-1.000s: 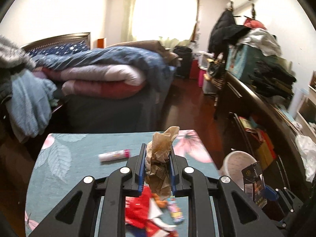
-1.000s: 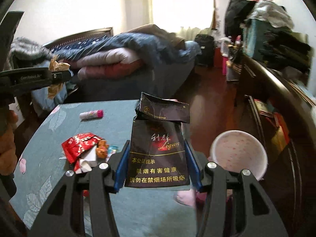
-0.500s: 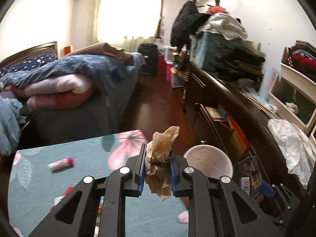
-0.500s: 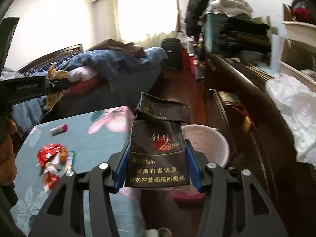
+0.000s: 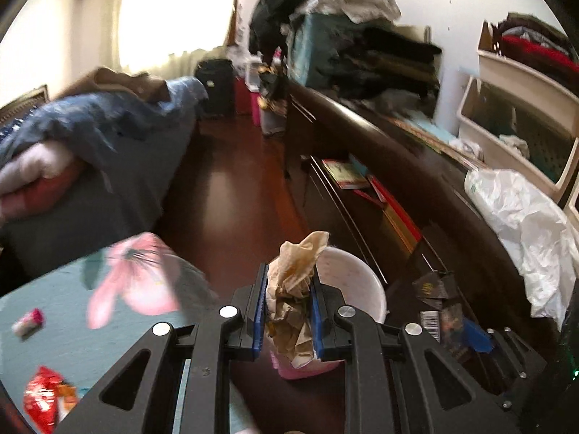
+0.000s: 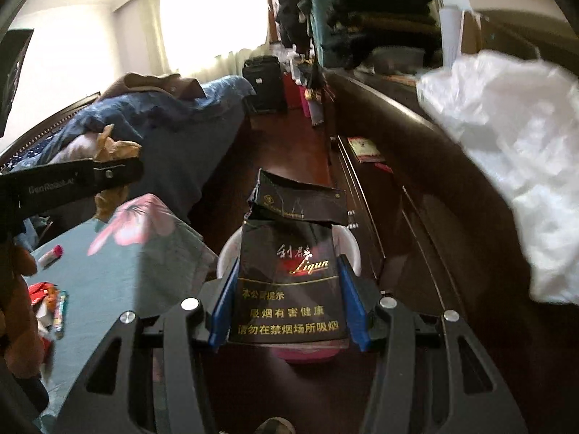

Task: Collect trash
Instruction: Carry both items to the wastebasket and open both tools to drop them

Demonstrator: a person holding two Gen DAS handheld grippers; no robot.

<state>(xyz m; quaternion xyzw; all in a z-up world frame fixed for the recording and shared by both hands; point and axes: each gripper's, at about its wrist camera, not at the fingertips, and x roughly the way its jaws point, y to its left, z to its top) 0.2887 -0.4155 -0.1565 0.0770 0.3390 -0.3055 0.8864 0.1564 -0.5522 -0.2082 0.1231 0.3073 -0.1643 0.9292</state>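
Observation:
My left gripper [image 5: 288, 282] is shut on a crumpled brown paper wad [image 5: 293, 289] and holds it over the near rim of the white and pink trash bin [image 5: 362, 289] on the floor. My right gripper [image 6: 289, 285] is shut on a black cigarette pack [image 6: 289, 282] with its torn lid up, directly above the same bin [image 6: 228, 253]. The left gripper with the wad [image 6: 108, 152] also shows at the left of the right wrist view. A red wrapper [image 5: 45, 394] and a pink-capped tube [image 5: 29, 320] lie on the teal flowered table [image 5: 72, 307].
A dark wooden dresser [image 5: 416, 195] runs along the right, with a white plastic bag [image 5: 524, 224] and piled clothes on top. A bed with blankets [image 5: 90, 137] stands at the left. More wrappers [image 6: 54, 303] lie on the table's left part.
Both grippers have swung right, away from the table and toward the bin. The bin now sits right under both held items. The grips are unchanged.

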